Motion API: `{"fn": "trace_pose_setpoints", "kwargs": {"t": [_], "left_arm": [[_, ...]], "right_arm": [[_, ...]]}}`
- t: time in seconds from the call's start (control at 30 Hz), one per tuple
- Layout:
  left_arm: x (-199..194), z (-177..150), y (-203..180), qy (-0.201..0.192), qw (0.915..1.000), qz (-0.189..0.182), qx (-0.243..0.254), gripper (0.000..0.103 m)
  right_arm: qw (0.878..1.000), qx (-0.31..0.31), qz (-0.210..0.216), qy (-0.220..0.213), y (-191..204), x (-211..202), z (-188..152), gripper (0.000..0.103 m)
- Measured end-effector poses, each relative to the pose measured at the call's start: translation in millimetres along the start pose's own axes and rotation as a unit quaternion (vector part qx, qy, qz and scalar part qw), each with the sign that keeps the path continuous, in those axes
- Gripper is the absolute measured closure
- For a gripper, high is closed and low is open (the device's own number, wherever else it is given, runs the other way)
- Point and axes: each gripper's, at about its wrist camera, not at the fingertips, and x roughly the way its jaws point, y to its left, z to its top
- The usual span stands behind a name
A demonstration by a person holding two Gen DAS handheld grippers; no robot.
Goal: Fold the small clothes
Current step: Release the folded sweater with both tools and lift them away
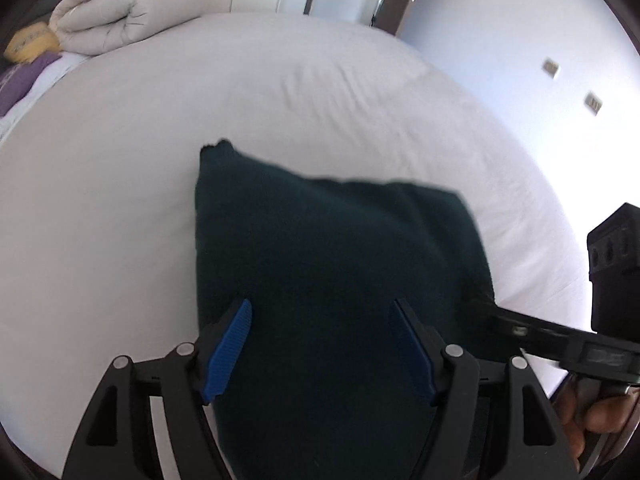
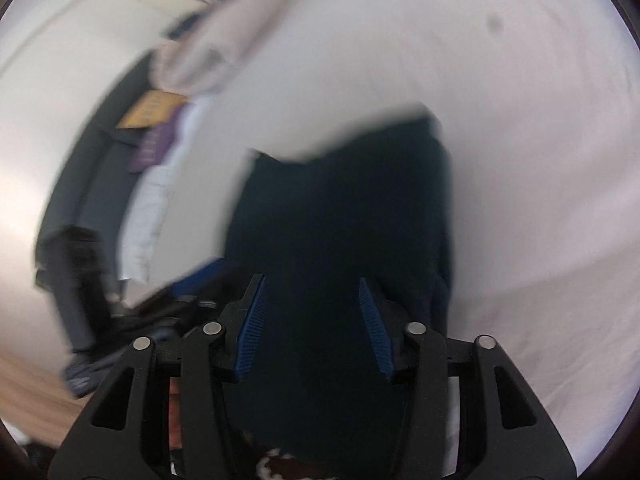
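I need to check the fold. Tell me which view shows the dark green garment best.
The left wrist view. There the dark green garment lies sharp on the white bed sheet, with its far edge and corner visible. The right wrist view shows the same garment heavily blurred, its outline smeared.
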Motion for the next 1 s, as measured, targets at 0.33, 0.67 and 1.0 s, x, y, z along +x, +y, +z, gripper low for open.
{"fn": "trace_pose_setpoints", "kwargs": {"t": [0.33,0.67,1.0], "left_arm": [[35.8,13.4,-22.0,-0.002,0.9986,0.025,0.046,0.002],[-55.5,-9.9,-22.4,-0.17,0.9837,0.051,0.027,0.004],[-214.3,-50.5,-74.3,-0.368,0.8992,0.223,0.078,0.0]], "right_arm": [[0.999,0.007,0.032,-0.024,-25.7,24.2,-4.0,0.087],[0.986,-0.079,-0.095,-0.113,4.5,-57.0,-38.7,0.08],[0.843,-0.215,-0.184,-0.457,113.8,-216.5,-110.3,0.0]]}}
